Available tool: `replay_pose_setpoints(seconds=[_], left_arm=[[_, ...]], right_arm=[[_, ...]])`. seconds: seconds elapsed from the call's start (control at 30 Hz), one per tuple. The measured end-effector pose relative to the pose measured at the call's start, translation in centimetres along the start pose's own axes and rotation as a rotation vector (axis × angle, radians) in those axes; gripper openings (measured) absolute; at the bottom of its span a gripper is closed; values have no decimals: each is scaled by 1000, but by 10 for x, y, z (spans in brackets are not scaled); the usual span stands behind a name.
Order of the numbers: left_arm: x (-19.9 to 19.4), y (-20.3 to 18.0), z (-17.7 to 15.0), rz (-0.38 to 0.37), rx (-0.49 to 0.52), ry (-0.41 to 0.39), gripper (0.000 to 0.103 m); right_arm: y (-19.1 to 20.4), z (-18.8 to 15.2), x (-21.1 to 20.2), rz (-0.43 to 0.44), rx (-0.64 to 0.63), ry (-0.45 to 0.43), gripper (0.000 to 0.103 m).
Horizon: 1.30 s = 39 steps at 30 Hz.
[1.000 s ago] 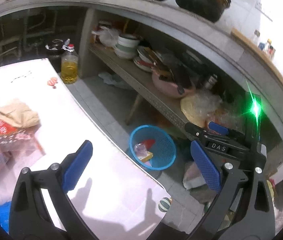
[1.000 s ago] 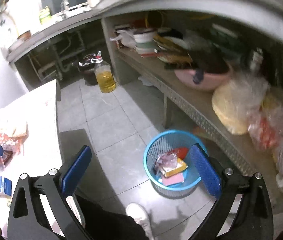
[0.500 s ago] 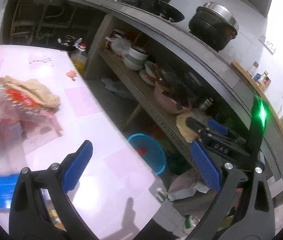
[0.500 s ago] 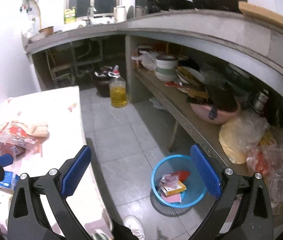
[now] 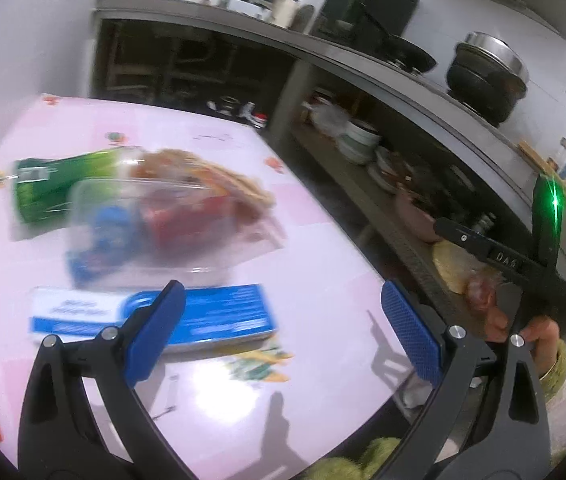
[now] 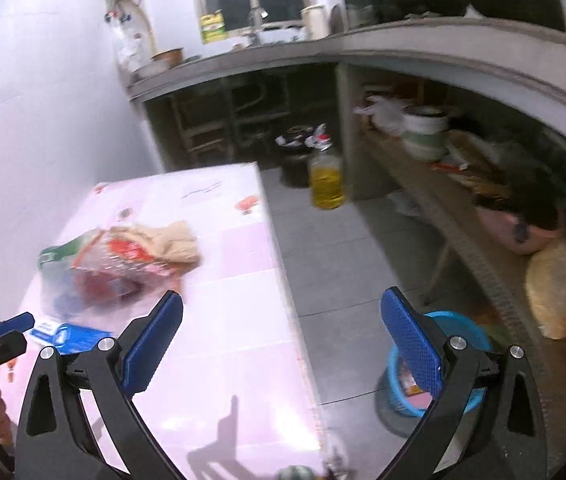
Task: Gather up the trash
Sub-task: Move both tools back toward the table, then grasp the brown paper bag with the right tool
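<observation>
Trash lies on the pink table (image 5: 323, 280): a flat blue and white box (image 5: 203, 312), a clear plastic container (image 5: 143, 232) with red and blue wrappers inside, a green packet (image 5: 51, 188) and a crumpled tan paper (image 5: 235, 180). My left gripper (image 5: 283, 332) is open and empty just above the table, with the blue box by its left finger. My right gripper (image 6: 283, 340) is open and empty over the table's right edge. The pile (image 6: 123, 264) and blue box (image 6: 71, 336) show in the right wrist view too. The blue trash basket (image 6: 467, 336) stands on the floor to the right.
A concrete counter (image 6: 423, 48) with pots runs along the right, with a low shelf (image 6: 423, 184) of dishes and bags under it. An oil bottle (image 6: 325, 180) stands on the tiled floor (image 6: 343, 260). A white wall (image 6: 23, 140) is at the left.
Both grippers have swung left and up, away from the blue basket and toward the table. The trash pile now fills the left wrist view. Both stay open.
</observation>
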<state>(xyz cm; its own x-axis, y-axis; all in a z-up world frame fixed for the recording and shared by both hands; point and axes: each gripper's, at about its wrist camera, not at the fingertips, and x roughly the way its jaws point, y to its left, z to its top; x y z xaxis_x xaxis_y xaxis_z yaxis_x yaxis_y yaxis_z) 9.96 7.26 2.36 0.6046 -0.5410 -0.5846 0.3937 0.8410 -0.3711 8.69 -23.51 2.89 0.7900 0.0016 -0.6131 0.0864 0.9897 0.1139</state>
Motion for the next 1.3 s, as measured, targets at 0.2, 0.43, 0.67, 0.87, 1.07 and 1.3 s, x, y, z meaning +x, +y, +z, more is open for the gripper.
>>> replay_pose_setpoints(seconds=[0.2, 0.43, 0.67, 0.87, 1.07, 1.3], left_arm=[[-21, 23, 0, 63, -8, -36, 94], [-22, 34, 8, 62, 1, -64, 94], [-19, 40, 13, 67, 7, -77, 94], [-15, 50, 19, 73, -22, -82, 94], [-10, 55, 21, 85, -26, -66, 94], [-4, 57, 23, 87, -28, -62, 94]], right_arm=[[28, 4, 19, 144, 5, 68, 96], [51, 36, 60, 316, 25, 156, 96], [78, 77, 177, 390, 85, 456, 96], [112, 85, 255, 325, 78, 618, 96], [139, 76, 288, 251, -30, 677, 96], [137, 84, 294, 207, -52, 633, 74]])
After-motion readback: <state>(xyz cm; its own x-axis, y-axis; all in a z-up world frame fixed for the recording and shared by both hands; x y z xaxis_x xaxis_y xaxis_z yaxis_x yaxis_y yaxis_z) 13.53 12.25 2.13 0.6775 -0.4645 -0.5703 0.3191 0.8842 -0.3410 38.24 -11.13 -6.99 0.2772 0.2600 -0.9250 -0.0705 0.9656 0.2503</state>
